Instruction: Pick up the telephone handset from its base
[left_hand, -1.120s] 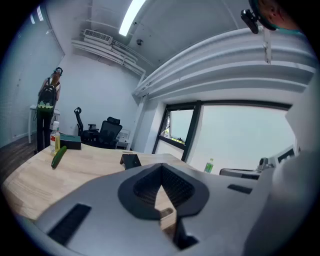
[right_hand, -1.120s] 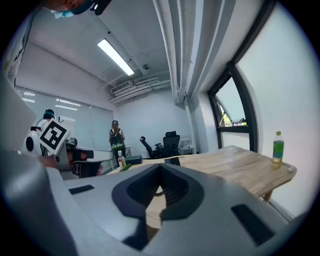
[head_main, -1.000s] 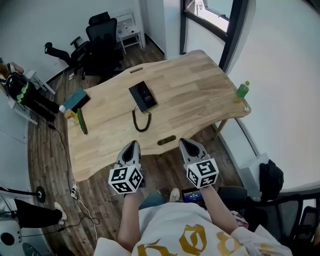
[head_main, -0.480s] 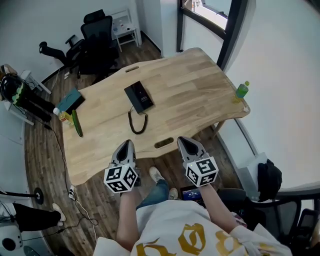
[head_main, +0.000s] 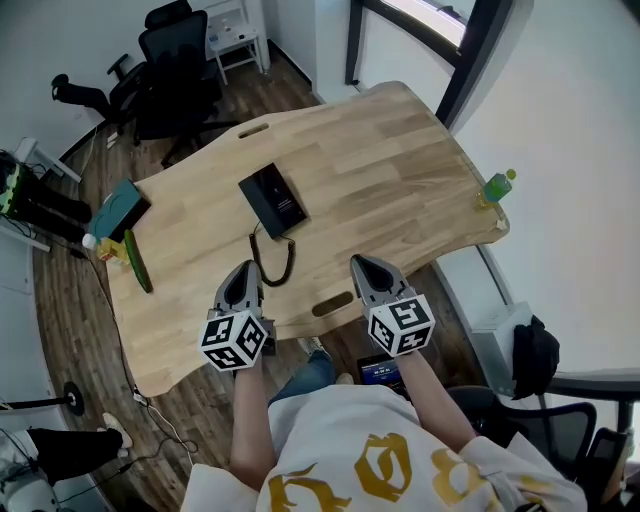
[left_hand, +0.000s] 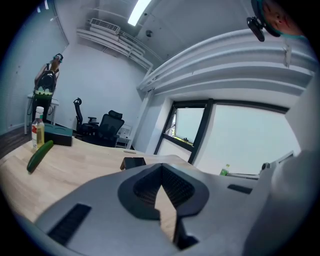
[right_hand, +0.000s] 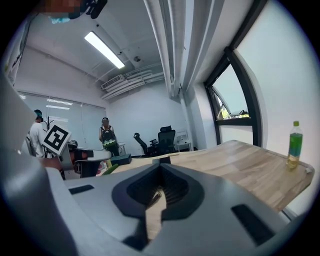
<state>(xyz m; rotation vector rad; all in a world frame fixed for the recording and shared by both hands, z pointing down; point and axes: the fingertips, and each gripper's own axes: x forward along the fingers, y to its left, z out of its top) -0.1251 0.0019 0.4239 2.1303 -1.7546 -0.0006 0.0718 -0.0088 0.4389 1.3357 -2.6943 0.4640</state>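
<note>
Head view, 12 o'clock pointing away from the person. A wooden table (head_main: 400, 170) fills the middle of the room. The black telephone (head_main: 272, 198) lies flat on it, left of centre. Its handset appears to rest on the base, though at this size the two cannot be told apart. A dark coiled cord (head_main: 272, 262) runs from the telephone's near end towards 6 o'clock and loops back on the tabletop.

The left gripper (head_main: 245, 270) is held over the near edge of the table with its jaws pressed together at the tips, gripping nothing. The cord loop lies just beside its tip, at about 3 o'clock, and the telephone sits at about 1 o'clock from it, apart. The right gripper (head_main: 358, 262) is held level with it at 3 o'clock, well apart from it. Its jaws likewise meet at the tips and grip nothing, and the telephone is at about 10 o'clock from it. In the right gripper view only tabletop and a stretch of cord show through the gap behind the joined tips.

At 9 o'clock from the left gripper lies a cucumber (head_main: 137, 262), with a teal box (head_main: 118, 208) and a small bottle (head_main: 95, 243) beyond it near the table's left edge. A green bottle (head_main: 497, 187) stands upright at the table's right edge, at about 2 o'clock from the right gripper. Black office chairs (head_main: 165, 60) stand on the floor beyond the table at 11 o'clock.
</note>
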